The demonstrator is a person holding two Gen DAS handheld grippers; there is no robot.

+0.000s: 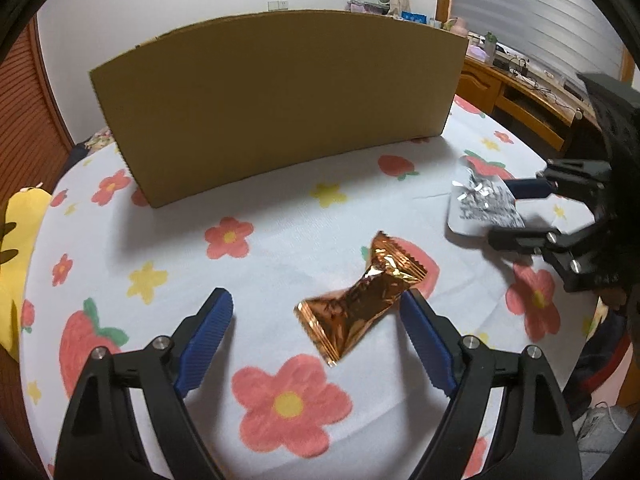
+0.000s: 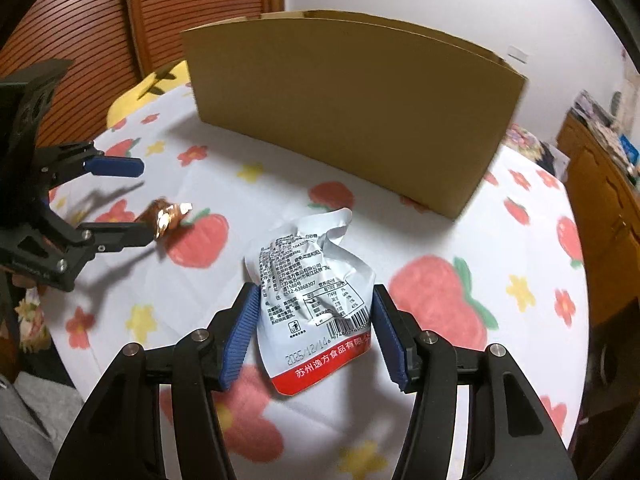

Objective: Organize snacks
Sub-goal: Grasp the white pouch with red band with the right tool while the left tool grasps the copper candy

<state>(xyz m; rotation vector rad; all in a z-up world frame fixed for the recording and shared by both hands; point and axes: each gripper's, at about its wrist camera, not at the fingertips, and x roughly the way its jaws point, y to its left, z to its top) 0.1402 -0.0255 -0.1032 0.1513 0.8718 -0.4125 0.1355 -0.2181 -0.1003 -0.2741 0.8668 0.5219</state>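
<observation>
We see two snacks outside the cardboard box (image 1: 276,104), so the organizing is not finished; whether the box already holds anything we cannot tell, because only its outer wall shows.

The left gripper (image 1: 316,320) has its jaws wide. The orange candy wrapper (image 1: 360,300) lies on the flowered counter (image 1: 256,200) between them, against the right pad, with a clear gap at the other pad, so it is not gripped yet.

The right gripper (image 2: 314,328) has its jaws narrower, one on each side of the white snack pouch (image 2: 312,300). They seem to touch its edges, and we judge that they hold it.

Both snacks are in front of the box, near it but apart. In our judgement, lifting each one and putting it into the box is left.
</observation>
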